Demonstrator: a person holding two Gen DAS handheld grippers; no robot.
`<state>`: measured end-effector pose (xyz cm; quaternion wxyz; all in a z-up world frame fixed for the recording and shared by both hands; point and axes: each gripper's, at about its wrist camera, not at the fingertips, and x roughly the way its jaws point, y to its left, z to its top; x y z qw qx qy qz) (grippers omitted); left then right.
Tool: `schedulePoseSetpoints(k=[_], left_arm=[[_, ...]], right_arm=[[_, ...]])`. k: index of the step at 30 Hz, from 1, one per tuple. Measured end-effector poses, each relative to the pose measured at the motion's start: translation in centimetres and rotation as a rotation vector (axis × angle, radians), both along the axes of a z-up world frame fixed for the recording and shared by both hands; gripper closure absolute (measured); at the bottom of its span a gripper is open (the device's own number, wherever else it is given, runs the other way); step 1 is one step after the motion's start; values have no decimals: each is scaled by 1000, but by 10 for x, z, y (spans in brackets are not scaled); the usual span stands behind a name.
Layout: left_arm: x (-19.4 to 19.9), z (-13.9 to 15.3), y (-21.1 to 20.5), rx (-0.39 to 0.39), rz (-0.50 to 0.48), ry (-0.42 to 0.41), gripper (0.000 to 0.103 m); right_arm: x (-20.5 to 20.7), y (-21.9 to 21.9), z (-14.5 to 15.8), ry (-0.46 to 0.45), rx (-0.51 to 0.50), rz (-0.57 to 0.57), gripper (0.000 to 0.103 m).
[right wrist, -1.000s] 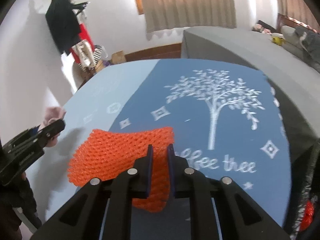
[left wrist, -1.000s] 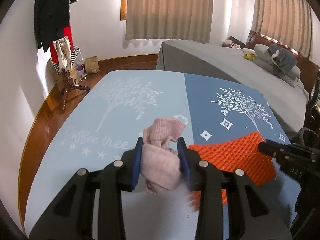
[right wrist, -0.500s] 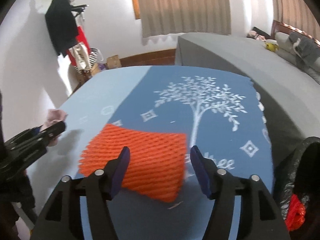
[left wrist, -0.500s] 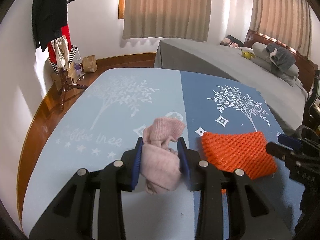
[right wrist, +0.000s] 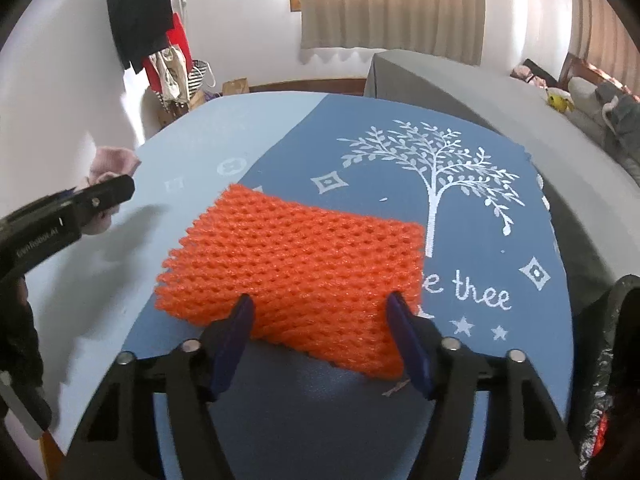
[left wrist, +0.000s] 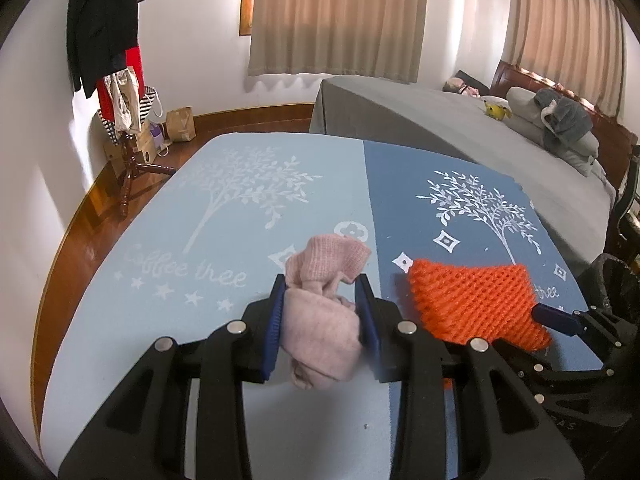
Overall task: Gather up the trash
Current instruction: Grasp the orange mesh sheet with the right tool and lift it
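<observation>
A crumpled pink knitted cloth [left wrist: 320,332] sits squeezed between the blue pads of my left gripper [left wrist: 322,284], which is shut on it just above the table mat [left wrist: 180,240]. To its right an orange foam net [left wrist: 472,300] lies flat on the dark blue half. In the right wrist view the net [right wrist: 296,256] fills the middle. My right gripper [right wrist: 319,300] straddles the net's near edge, its jaws wide and closing, the pads not pressing on it. The left gripper [right wrist: 100,196] and the cloth [right wrist: 114,160] show at the left edge there.
A black trash bag [right wrist: 616,360] stands off the table's right edge, also seen as a dark bag [left wrist: 616,280] in the left wrist view. Behind the table are a grey bed [left wrist: 440,128] and a coat stand [left wrist: 120,80] by the wall.
The right gripper, shut on the orange net's edge a second ago, opened wide and let it drop flat, then moved down and closer over it. The left gripper kept still with the cloth.
</observation>
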<state>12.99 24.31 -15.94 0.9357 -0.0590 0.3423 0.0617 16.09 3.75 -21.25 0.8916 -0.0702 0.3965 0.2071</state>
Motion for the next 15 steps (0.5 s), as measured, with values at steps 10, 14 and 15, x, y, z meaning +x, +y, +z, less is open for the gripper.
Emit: schedulePoseSetpoints(k=[10, 14, 15], left_arm=[[3, 3, -9, 0, -15, 1, 70], [3, 7, -14, 2, -27, -7, 70], [3, 8, -15, 3, -29, -10, 70]], right_arm=[[1, -10, 8, -3, 30, 20, 88], [1, -16, 18, -13, 61, 17, 89], [1, -20, 24, -22, 70, 10, 89]])
